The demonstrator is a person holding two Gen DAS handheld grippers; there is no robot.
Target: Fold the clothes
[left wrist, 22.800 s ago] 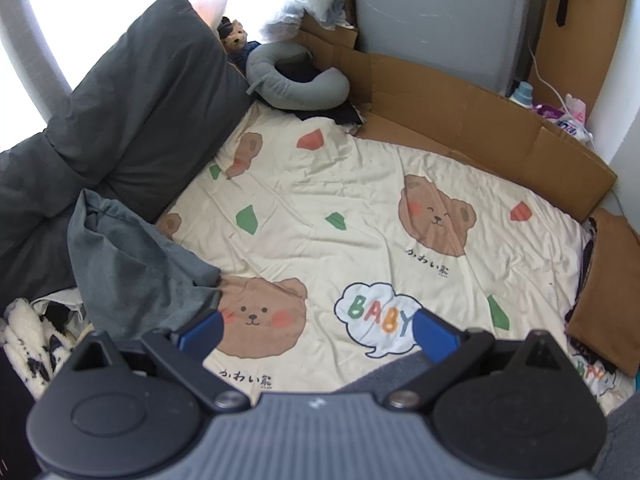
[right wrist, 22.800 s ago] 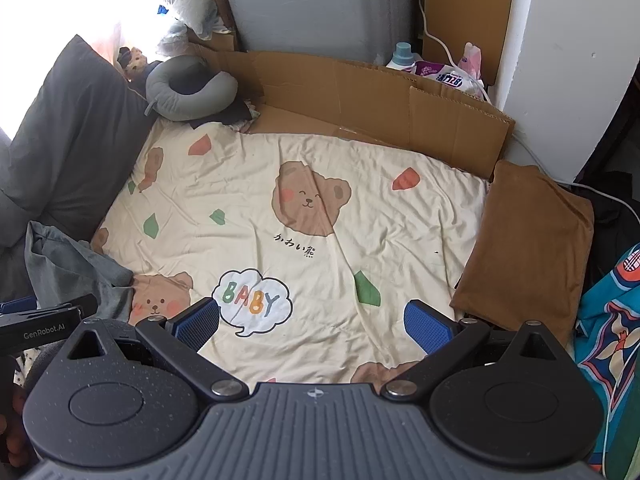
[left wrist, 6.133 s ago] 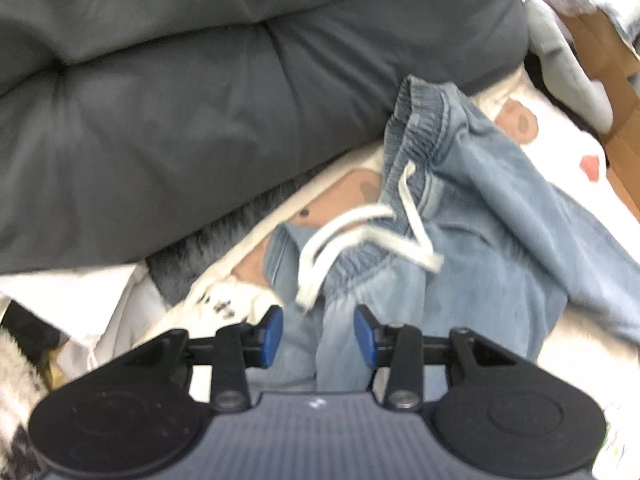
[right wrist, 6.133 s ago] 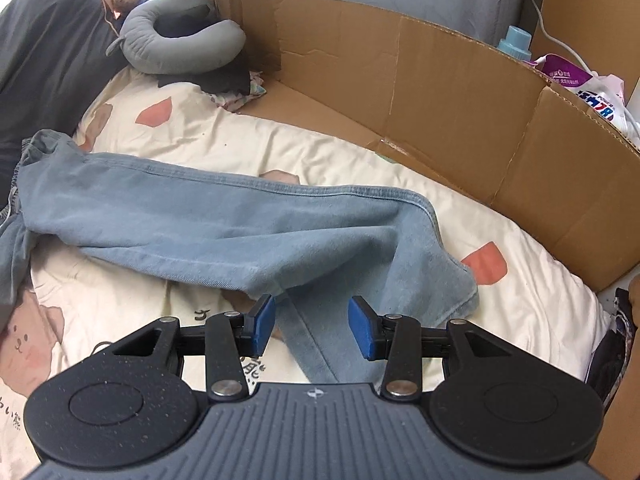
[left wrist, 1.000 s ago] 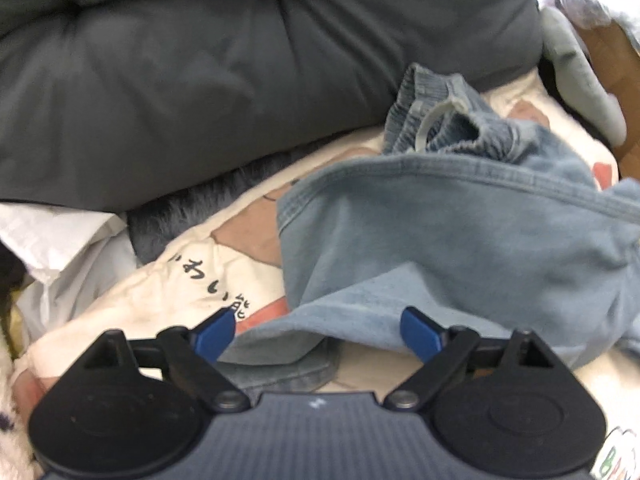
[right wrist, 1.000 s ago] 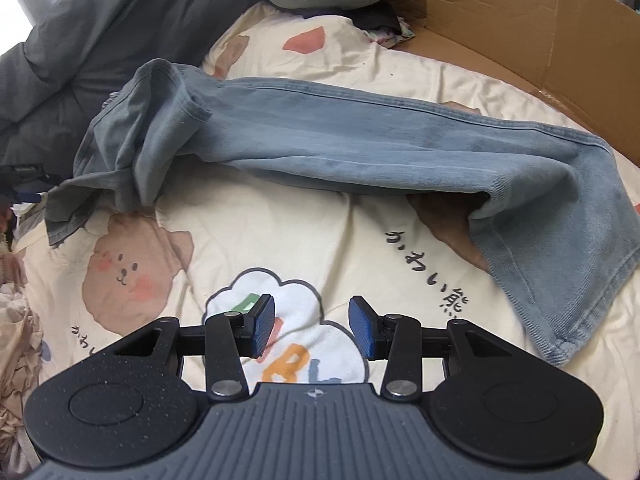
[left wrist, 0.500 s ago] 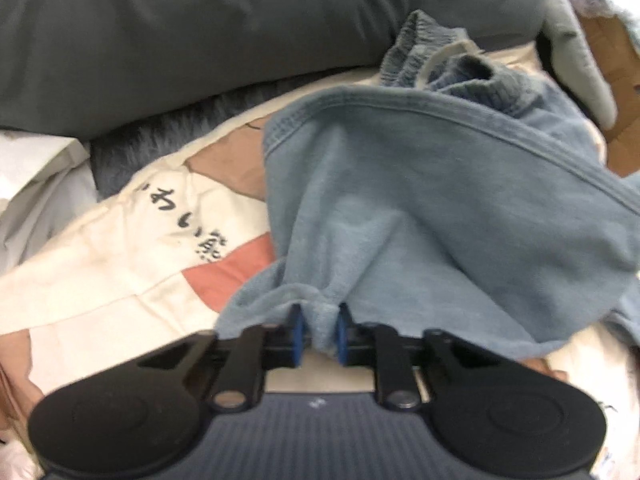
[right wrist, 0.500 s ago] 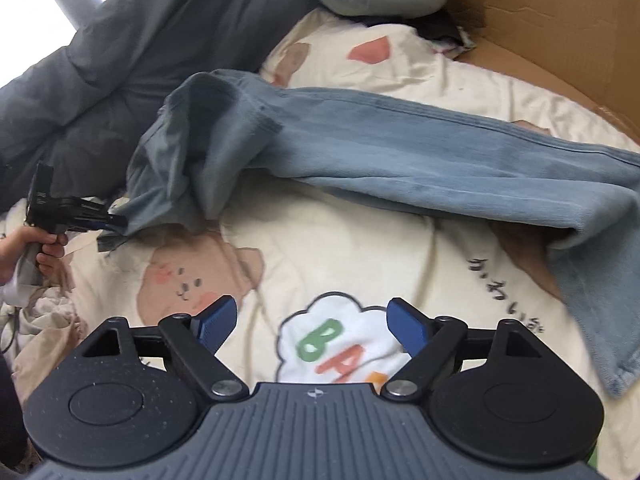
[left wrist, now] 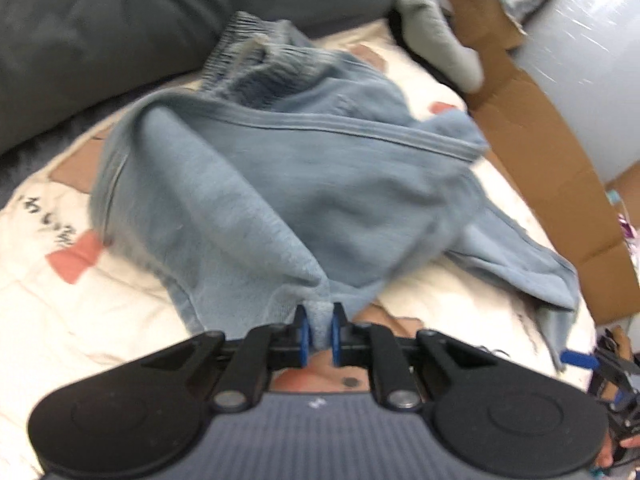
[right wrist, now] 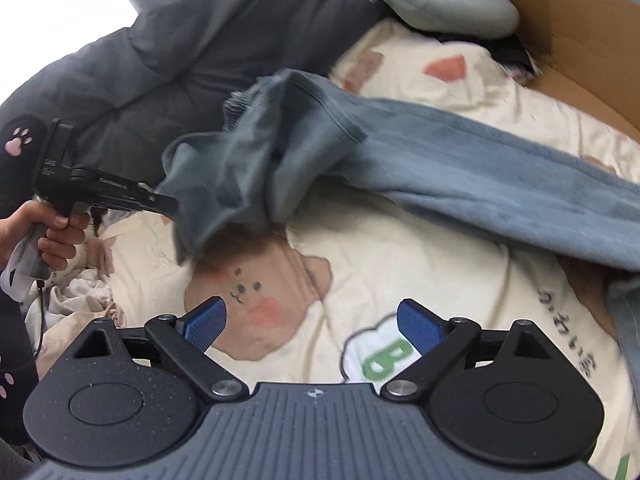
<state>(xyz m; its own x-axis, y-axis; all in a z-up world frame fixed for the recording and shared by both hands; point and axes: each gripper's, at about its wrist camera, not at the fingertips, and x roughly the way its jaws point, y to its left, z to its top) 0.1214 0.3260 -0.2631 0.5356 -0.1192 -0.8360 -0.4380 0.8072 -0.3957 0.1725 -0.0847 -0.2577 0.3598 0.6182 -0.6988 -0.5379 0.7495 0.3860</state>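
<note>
Left gripper (left wrist: 318, 330): blue pads pinched together on a bunched fold of the light-blue jeans (left wrist: 288, 184), and still easing closed by a hair, with the denim caught between them. From that pinch the cloth rises in a tented ridge toward the elastic waistband (left wrist: 240, 40), which lies crumpled near the dark grey duvet (left wrist: 100, 28). Left wrist view is motion-blurred. Seen from the right wrist camera, the same gripper is held by a hand (right wrist: 56, 236) at the left edge, its tip buried in the denim, and the pinched end of the jeans hangs lifted clear of the bed sheet (right wrist: 400, 264) above a printed bear face. The rest of the jeans, a long leg, runs across the sheet to the right and lies flat on it. Right gripper (right wrist: 312, 322): jaws wide apart and still spreading, nothing between them, hovering over the sheet near the bear print and the "BABY" cloud, well apart from the denim. Sheet is cream with bears and coloured patches. A grey neck pillow (right wrist: 444, 4) sits at the far end of the bed against a brown cardboard wall (right wrist: 580, 20), which runs along the bed's right side.
</note>
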